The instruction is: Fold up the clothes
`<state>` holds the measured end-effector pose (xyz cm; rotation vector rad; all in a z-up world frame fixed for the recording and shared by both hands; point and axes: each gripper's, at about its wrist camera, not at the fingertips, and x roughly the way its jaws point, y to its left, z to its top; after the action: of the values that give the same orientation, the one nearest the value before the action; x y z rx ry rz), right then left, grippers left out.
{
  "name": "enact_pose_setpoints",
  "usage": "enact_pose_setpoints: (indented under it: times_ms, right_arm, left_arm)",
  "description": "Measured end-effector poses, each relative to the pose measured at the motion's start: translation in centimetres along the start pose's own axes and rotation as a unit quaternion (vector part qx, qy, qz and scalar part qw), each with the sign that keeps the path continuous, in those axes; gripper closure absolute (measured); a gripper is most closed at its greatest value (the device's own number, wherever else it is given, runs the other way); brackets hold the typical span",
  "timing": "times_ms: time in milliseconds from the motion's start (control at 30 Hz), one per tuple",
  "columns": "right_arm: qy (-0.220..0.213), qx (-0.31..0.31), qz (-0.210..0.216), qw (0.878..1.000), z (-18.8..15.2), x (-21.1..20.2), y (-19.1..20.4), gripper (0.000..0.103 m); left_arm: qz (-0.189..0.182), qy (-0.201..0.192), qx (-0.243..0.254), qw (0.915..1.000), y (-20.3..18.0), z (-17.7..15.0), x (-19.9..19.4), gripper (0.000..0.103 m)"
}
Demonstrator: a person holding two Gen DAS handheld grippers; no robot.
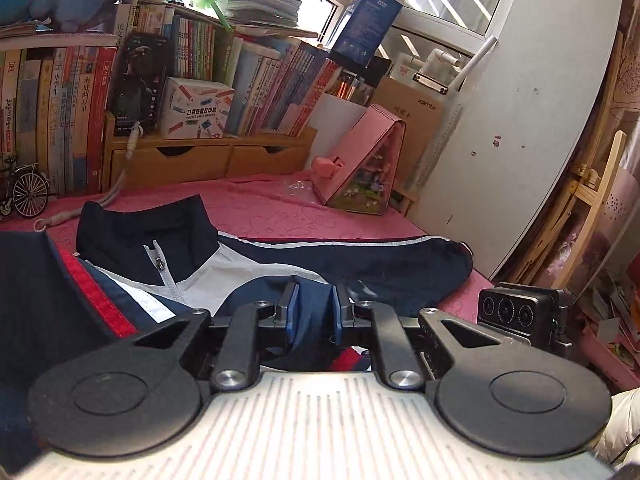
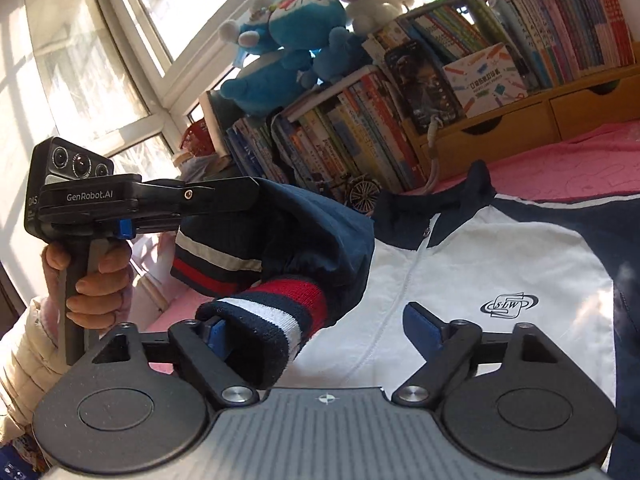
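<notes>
Fabric of the navy jacket (image 1: pixel 280 264) fills the narrow gap between the left gripper (image 1: pixel 313 309) pads, which pinch it; the jacket's lower half is cut off. Right gripper (image 2: pixel 320 332) jaws stand apart, the striped cuff (image 2: pixel 272 320) beside the left finger (image 2: pixel 218 330), unclamped.

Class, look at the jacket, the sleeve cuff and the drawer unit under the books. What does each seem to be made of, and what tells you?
Jacket: likely thin woven synthetic, matte; it creases crisply and puckers along the zip.
Sleeve cuff: ribbed knit, apparently stretchy; fine vertical ribs cross its red, white and navy bands.
Drawer unit: looks like pale wood or bamboo, smooth finish; warm uniform tan with cut-out handles.
</notes>
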<state>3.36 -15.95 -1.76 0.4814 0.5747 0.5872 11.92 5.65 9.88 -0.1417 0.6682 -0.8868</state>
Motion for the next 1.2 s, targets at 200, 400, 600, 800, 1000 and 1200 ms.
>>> enact_pose_setpoints:
  times_ms: [200,400,600,800,1000,1200]
  right_arm:
    - [0.063,0.304,0.178,0.934,-2.4,1.1,-4.7,0.089]
    - [0.025,0.508,0.245,0.826,-5.5,-0.3,-8.4,0.083]
    - [0.059,0.500,0.113,0.857,-6.6,-1.4,-10.2,0.045]
    - [-0.015,0.588,0.238,0.773,-8.1,-2.5,-11.5,0.013]
    - [-0.067,0.486,0.238,0.838,-5.8,-6.4,-11.0,0.008]
    - [-0.105,0.329,0.067,0.936,-3.7,-10.4,-9.0,0.008]
  left_arm:
    - [0.046,-0.048,-0.007,0.9978,0.2,0.4,-1.8,0.011]
    - [0.091,-0.109,-0.013,0.9897,0.7,1.0,-4.6,0.007]
    - [0.177,-0.051,0.098,0.9780,-1.6,-2.6,-3.6,0.007]
    - [0.177,0.010,0.263,0.9483,-7.1,-8.4,0.5,0.006]
    - [0.181,0.036,0.378,0.9072,-11.6,-11.9,8.0,0.004]
    - [0.287,0.054,0.411,0.8636,-11.4,-12.4,14.7,0.061]
